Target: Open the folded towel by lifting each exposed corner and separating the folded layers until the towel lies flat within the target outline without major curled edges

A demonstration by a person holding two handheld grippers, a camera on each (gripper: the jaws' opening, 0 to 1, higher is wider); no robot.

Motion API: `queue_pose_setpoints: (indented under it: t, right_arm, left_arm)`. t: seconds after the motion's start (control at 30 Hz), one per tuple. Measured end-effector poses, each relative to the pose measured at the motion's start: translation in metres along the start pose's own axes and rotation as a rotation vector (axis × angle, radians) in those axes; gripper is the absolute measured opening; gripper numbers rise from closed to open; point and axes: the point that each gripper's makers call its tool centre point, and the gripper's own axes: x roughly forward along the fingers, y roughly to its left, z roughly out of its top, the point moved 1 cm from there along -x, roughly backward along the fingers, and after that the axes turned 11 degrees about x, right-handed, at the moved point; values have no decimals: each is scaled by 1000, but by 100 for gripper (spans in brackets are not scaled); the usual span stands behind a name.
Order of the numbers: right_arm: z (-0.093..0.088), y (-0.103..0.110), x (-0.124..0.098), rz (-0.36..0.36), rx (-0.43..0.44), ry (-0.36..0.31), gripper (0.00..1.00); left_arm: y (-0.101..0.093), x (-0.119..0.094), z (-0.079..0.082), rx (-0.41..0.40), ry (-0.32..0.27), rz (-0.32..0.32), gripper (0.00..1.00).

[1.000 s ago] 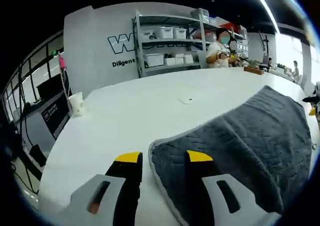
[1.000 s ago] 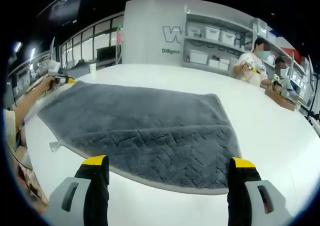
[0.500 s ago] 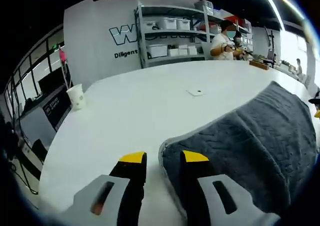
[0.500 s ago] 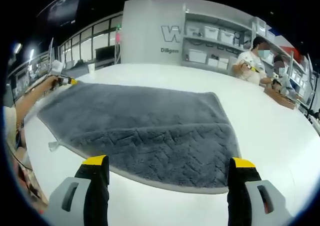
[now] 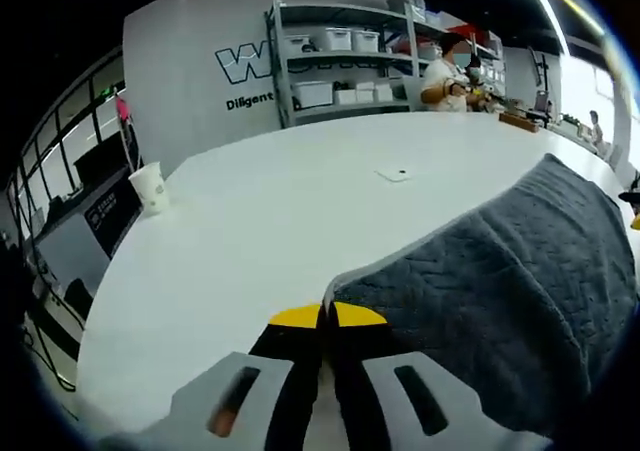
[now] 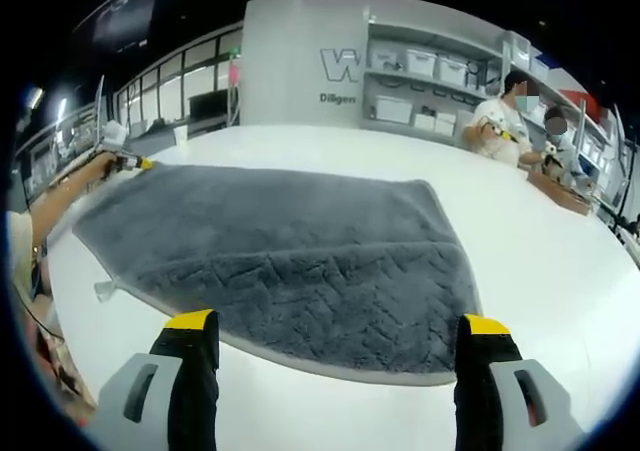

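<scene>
A dark grey quilted towel [image 5: 500, 271] with a pale hem lies spread on the white table [image 5: 280, 221]. In the left gripper view my left gripper [image 5: 325, 317] is shut, its yellow tips pinched on the towel's near corner. In the right gripper view the towel [image 6: 280, 241] stretches across the table ahead of me. My right gripper [image 6: 335, 327] stands open just short of the towel's near edge, with nothing between its jaws. The left gripper [image 6: 125, 160] appears small at the towel's far left corner, held by a person's arm [image 6: 65, 196].
A paper cup [image 5: 152, 188] stands near the table's left edge and a small flat white item [image 5: 397, 174] lies mid-table. Shelves with bins [image 5: 340, 71] and people [image 6: 505, 121] are at the back. A small tag [image 6: 105, 291] sticks out of the towel's hem.
My left gripper's jaws have closed onto the towel's corner; they were apart astride it before. The right gripper has stayed open and still.
</scene>
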Motion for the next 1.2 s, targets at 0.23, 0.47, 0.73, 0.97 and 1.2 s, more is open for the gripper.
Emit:
queue_pose_setpoints:
  t: [0.23,0.47,0.73,0.97,1.2]
  right_arm:
    - [-1,-1,1,-1,1,7,98]
    - [-1,-2,2,-2,2,8,98]
    - [0,-7,0,-8,7,4,98]
    - [-1,-10,-2,-13,11,3,98]
    - [-1,-10,-3,-13,9,1,98]
  left_arm:
    - [5,2,1,30,7,20,1]
    - [9,9,1,87,46,46,2]
    - [12,17,2,126,76,67,2]
    - [17,20,-2,147,111,85,2]
    - [22,23,-2,164,125,96,2]
